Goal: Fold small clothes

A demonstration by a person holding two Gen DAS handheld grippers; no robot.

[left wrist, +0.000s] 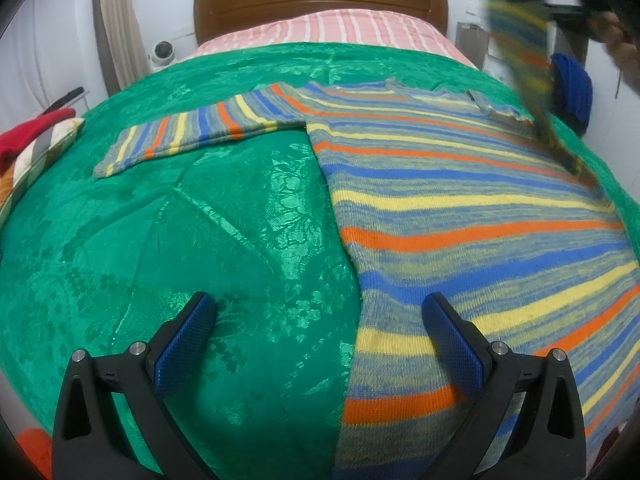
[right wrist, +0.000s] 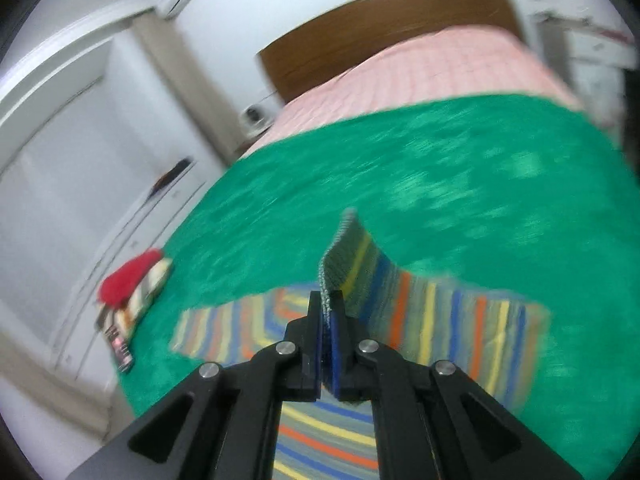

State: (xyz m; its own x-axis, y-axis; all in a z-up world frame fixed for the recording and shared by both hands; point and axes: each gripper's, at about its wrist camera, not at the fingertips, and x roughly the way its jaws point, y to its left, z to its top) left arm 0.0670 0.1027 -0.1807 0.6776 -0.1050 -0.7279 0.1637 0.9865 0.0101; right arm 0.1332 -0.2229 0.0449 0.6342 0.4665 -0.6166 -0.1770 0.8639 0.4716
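A striped knit sweater (left wrist: 460,216) in orange, yellow, blue and grey lies flat on the green bedspread (left wrist: 180,240). Its left sleeve (left wrist: 192,132) stretches out to the left. My left gripper (left wrist: 320,308) is open and empty, low over the sweater's left hem edge. My right gripper (right wrist: 328,300) is shut on the cuff of the right sleeve (right wrist: 356,264) and holds it lifted above the bed; that raised sleeve (left wrist: 524,52) also shows blurred at the top right of the left wrist view.
A wooden headboard (left wrist: 320,4) and a pink striped cover (left wrist: 332,28) are at the far end. Folded clothes with a red item (left wrist: 36,132) sit at the bed's left edge. A blue item (left wrist: 572,88) is at the right. White wardrobe doors (right wrist: 60,160) stand to the left.
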